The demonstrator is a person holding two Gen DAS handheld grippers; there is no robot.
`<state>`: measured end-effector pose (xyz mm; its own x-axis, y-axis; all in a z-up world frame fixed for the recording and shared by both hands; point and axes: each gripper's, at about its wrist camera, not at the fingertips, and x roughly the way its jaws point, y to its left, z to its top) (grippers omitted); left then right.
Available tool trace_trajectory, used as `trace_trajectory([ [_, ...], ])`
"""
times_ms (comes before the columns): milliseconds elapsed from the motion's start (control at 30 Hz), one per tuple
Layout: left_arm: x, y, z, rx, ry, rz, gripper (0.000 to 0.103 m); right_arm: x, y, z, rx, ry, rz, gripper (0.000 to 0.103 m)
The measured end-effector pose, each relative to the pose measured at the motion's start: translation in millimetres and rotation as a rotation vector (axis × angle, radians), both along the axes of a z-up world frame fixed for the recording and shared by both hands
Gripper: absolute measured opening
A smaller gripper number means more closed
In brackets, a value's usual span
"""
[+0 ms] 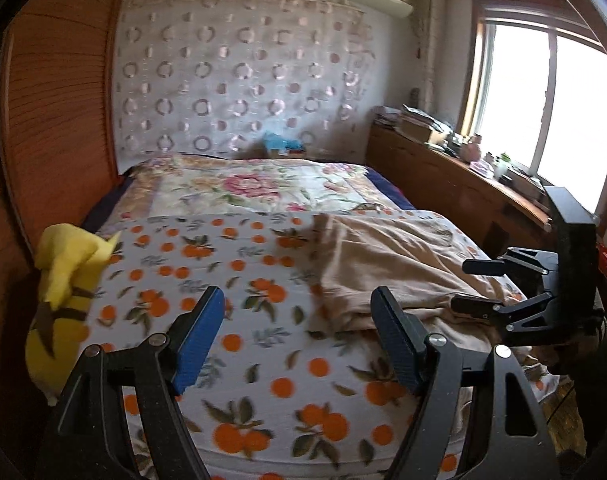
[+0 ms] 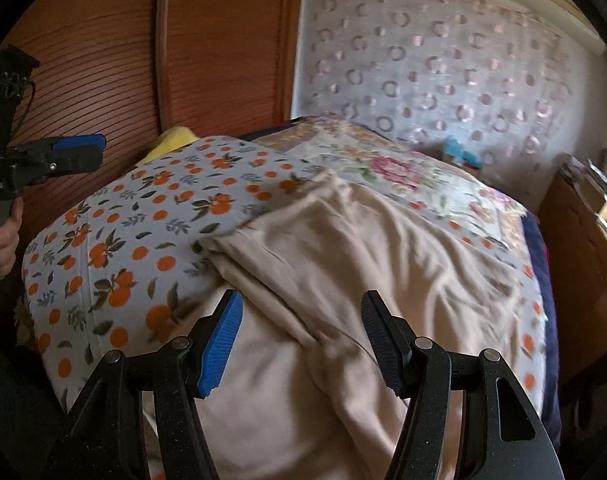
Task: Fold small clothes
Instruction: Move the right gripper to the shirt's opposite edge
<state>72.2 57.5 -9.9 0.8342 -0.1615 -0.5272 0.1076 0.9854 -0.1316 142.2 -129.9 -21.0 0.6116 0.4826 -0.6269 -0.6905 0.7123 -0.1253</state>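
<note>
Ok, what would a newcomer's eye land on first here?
Probably the beige garment, rumpled on the orange-print blanket at the near end of the bed, on its right side. Then the yellow plush toy at the blanket's left edge, against the wooden wardrobe. Both tongs, left and right, hang open and empty.

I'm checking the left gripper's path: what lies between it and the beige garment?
Only orange-print blanket, bare of objects, lies between the open left gripper and the beige garment, as the left wrist view shows.

Home bedroom, bed [image 1: 239, 248], wardrobe [image 1: 63, 92], window [image 1: 543, 92]
</note>
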Motion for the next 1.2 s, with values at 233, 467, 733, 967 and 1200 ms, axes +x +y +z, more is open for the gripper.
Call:
trace_trajectory([
  [233,-2.6,21.0,-7.9,0.008,0.002,0.052,0.076,22.4,30.9,-8.0,-0.033,0.035,0.051,0.064],
  [467,-4.4,30.5,-15.6,0.004,0.009,0.075,0.076,43.9,55.0,-12.2,-0.057,0.091,0.092,0.064],
  [733,-7.2,34.4,-23.2,-0.006,0.018,0.077,0.076,60.2,88.5,-26.6,-0.100,0.154,0.152,0.064],
  [967,-8.6,32.3,-29.9,-0.019,0.033,0.065,0.076,71.8,105.9,-42.5,-0.159,0.165,0.162,0.058],
  [1200,-10.7,14.6,-34.3,-0.015,0.041,0.023,0.076,87.2,86.0,-24.7,-0.072,0.137,0.105,0.008],
])
